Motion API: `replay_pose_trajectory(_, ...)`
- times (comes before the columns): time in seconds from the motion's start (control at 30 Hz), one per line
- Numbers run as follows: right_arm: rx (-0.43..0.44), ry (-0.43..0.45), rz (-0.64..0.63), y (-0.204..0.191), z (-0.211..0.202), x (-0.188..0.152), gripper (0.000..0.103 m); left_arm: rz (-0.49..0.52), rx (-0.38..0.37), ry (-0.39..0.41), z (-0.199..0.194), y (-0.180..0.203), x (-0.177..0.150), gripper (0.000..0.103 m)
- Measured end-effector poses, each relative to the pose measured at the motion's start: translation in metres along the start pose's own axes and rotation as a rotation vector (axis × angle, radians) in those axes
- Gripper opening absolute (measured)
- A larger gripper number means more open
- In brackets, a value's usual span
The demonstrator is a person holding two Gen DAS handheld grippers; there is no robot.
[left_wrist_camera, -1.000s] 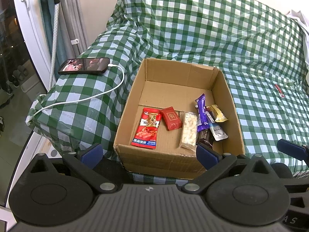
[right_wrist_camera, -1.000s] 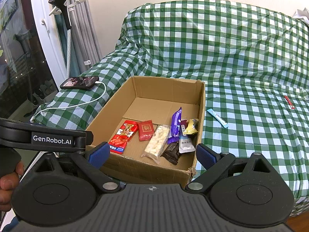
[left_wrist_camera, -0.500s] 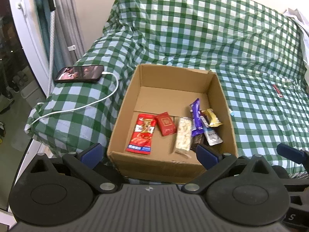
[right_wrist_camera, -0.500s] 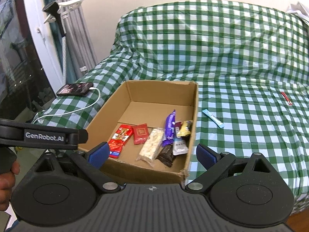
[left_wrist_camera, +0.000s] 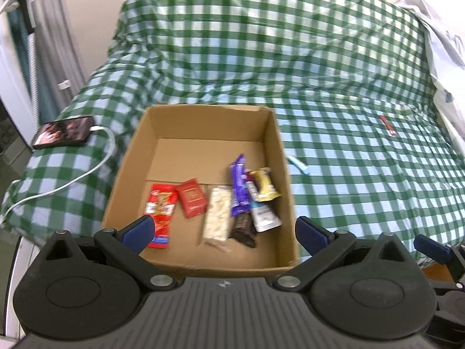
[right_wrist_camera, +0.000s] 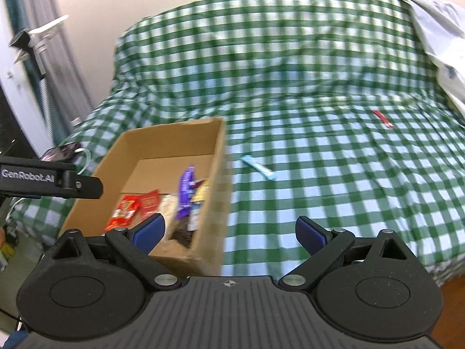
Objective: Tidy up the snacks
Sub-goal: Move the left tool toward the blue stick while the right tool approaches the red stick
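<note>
An open cardboard box [left_wrist_camera: 203, 122] [right_wrist_camera: 215, 192] sits on a green checked sofa and holds several snack packets: a red one [left_wrist_camera: 159, 206], a small red pack [left_wrist_camera: 191, 197], a white bar [left_wrist_camera: 216, 215], a purple bar [left_wrist_camera: 239, 186] [right_wrist_camera: 186, 186] and a gold one [left_wrist_camera: 264, 186]. A light blue stick [right_wrist_camera: 258, 168] [left_wrist_camera: 298, 164] lies on the sofa just right of the box. A red stick [right_wrist_camera: 382, 117] [left_wrist_camera: 388, 125] lies far right. My left gripper [left_wrist_camera: 223, 232] is open and empty above the box's near edge. My right gripper [right_wrist_camera: 229, 229] is open and empty, right of the box.
A phone [left_wrist_camera: 62, 132] on a white cable [left_wrist_camera: 72, 180] lies on the sofa arm at left. A white cloth [right_wrist_camera: 436, 29] is heaped at the sofa's right end. A window frame and curtain [right_wrist_camera: 32, 72] stand at left.
Both grippers have swung to the right, so the box sits further left in both views. The right view now centres on the sofa seat with the blue stick. Both stay open.
</note>
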State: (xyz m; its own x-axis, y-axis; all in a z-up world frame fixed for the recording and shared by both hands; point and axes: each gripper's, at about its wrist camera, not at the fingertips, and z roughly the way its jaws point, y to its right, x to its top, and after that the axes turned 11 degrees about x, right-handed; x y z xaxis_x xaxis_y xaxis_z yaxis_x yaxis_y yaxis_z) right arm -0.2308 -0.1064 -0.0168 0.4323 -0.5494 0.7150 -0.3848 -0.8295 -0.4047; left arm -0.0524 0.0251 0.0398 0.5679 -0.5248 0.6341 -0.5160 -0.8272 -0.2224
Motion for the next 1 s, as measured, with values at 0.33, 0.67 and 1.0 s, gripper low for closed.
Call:
replay_pose_trajectory(0.33, -0.119, 0.052, 0.083, 0.075, -0.010, 0.012, 0.097, 0.106, -0.096, -0.050, 0.027, 0.094, 0.030, 0.103)
replay_pose_trajectory(0.67, -0.235, 0.082, 0.138, 0.183, 0.007, 0.044, 0.098, 0.064, -0.120, -0.167, 0.110, 0.198, 0.092, 0.103)
replay_pose_trajectory(1.0, -0.334, 0.120, 0.106, 0.371, 0.135, 0.151, 0.100, 0.050, -0.013, -0.343, 0.263, 0.280, 0.127, 0.103)
